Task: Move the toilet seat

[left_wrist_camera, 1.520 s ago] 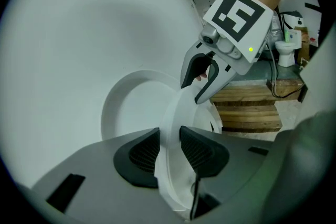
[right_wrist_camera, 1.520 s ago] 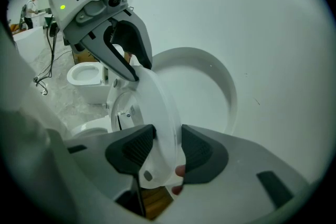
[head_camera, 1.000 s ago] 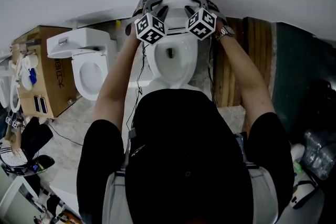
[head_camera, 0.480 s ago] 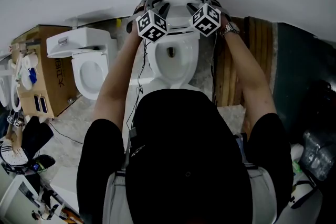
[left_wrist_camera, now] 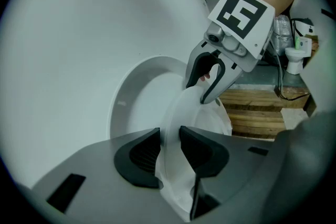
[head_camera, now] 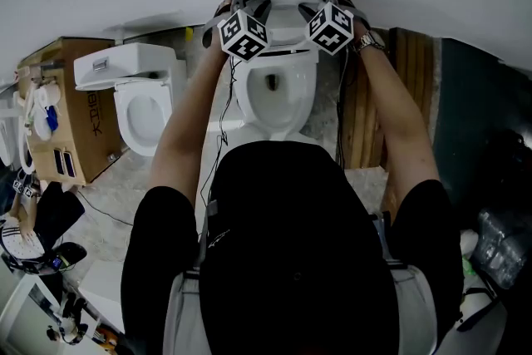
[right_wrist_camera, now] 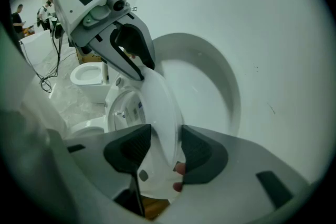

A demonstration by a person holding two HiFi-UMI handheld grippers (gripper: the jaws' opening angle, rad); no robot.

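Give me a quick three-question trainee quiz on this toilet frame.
1. True or false: the toilet seat lies flat on the bowl.
2. What stands between the jaws of the left gripper? A: the seat rim. B: a cable. C: nothing.
3. What lies on the floor at the bowl's right in the head view?
Key: 1 false, it stands raised; 2 A; 3 a wooden pallet.
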